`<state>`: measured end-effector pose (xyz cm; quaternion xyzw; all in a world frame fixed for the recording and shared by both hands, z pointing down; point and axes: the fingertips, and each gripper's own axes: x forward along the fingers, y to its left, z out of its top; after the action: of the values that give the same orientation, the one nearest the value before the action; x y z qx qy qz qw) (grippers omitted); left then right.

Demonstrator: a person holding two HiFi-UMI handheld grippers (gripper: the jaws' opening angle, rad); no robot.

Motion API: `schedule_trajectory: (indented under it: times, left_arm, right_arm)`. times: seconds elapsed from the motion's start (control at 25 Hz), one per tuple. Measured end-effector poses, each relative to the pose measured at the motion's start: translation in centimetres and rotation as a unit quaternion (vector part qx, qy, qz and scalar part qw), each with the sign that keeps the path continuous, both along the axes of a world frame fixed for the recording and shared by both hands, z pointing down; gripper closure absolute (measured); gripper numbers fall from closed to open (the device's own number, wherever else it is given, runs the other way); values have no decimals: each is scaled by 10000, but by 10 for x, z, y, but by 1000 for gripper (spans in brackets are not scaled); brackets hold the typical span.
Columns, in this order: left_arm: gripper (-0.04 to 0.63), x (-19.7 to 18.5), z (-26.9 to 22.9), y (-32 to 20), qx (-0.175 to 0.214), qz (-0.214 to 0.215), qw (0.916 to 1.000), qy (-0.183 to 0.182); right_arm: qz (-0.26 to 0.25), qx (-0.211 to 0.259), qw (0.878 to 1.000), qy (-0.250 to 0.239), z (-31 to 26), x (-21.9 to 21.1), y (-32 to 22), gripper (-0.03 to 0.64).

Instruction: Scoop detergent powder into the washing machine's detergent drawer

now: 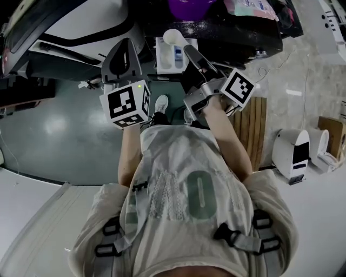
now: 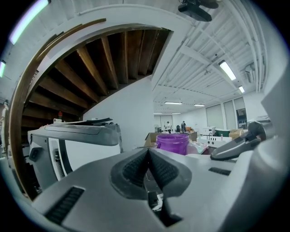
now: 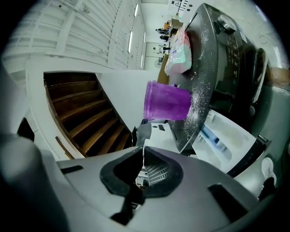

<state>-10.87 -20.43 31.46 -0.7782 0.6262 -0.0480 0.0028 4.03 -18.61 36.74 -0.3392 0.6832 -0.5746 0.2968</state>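
- Drawer (image 1: 164,60) stands pulled out of the washing machine (image 1: 238,30), right in front of you.
- Your right gripper (image 3: 143,154) pinches the thin white handle of the scoop (image 1: 172,37), whose bowl hangs at the drawer's far end.
- Your left gripper (image 2: 148,152) holds nothing, its pads pressed together, left of the drawer.
- The purple tub (image 1: 189,5) sits on the powder-speckled machine top.

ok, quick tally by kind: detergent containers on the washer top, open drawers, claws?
Purple tub: 1
Pink bag: 1
Open detergent drawer: 1
Claws: 2 (left claw, right claw)
Total: 5
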Motion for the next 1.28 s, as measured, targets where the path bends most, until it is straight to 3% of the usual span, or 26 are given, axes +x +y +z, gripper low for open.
schedule_trajectory:
  times: [0.4,0.8,1.28]
  left_arm:
    - [575,-10,0,-26,92,548,9985,24]
    - [575,-25,13,-34,80,724,9973,121]
    - [575,-35,30,-38,-115,871,9961,11]
  right_arm:
    - [521,-66,9986,39,5,-12,-10,606]
    - [790,-66,9968,110,21,-21,-8,606]
    - [947,-216,9927,708,56,-21,-6,606]
